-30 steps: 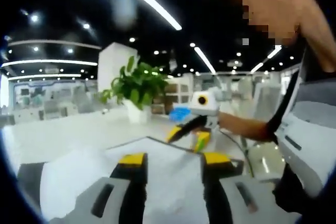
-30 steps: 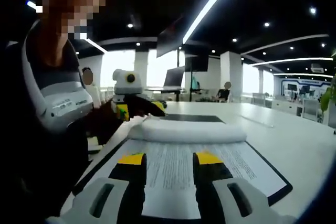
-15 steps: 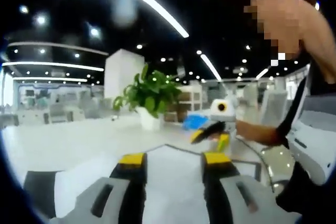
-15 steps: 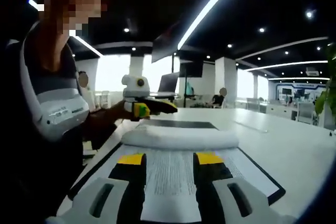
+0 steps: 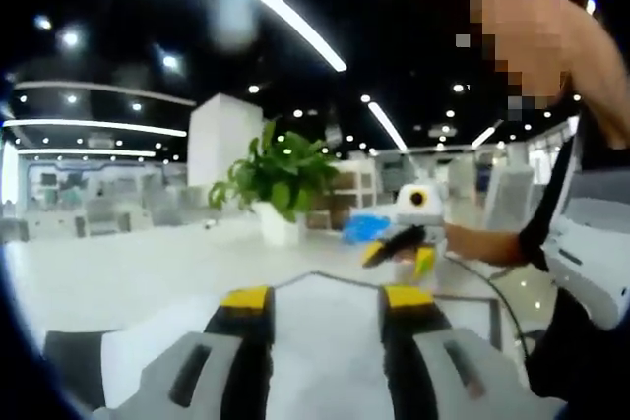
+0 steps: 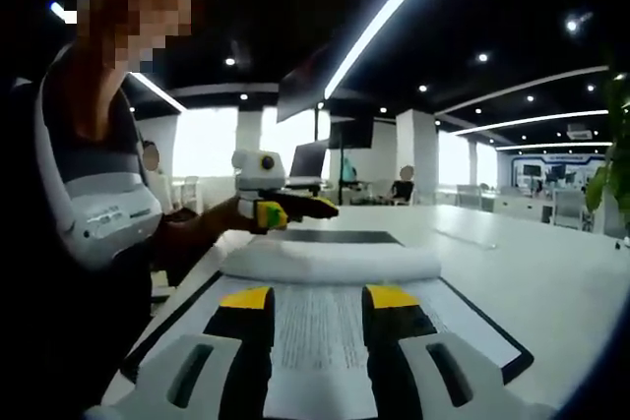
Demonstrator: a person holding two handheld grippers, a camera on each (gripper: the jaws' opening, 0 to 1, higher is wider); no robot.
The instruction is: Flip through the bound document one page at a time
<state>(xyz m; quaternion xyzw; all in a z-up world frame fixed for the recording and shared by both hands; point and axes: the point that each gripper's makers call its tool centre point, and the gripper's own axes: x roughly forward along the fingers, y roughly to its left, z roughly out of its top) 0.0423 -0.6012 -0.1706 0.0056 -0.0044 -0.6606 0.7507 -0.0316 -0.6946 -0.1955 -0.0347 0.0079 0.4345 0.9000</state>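
Hovering wide and empty over the bound document, both tools, left tool and right tool, need to pinch one page next.

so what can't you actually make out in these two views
- Printed text on the open page, right gripper view: too small and blurred to read.
- What lies behind the curled stack of turned pages, right gripper view: hidden by the roll.
- Bound document, left gripper view: blurred white, partly covered by the left hand-held gripper.
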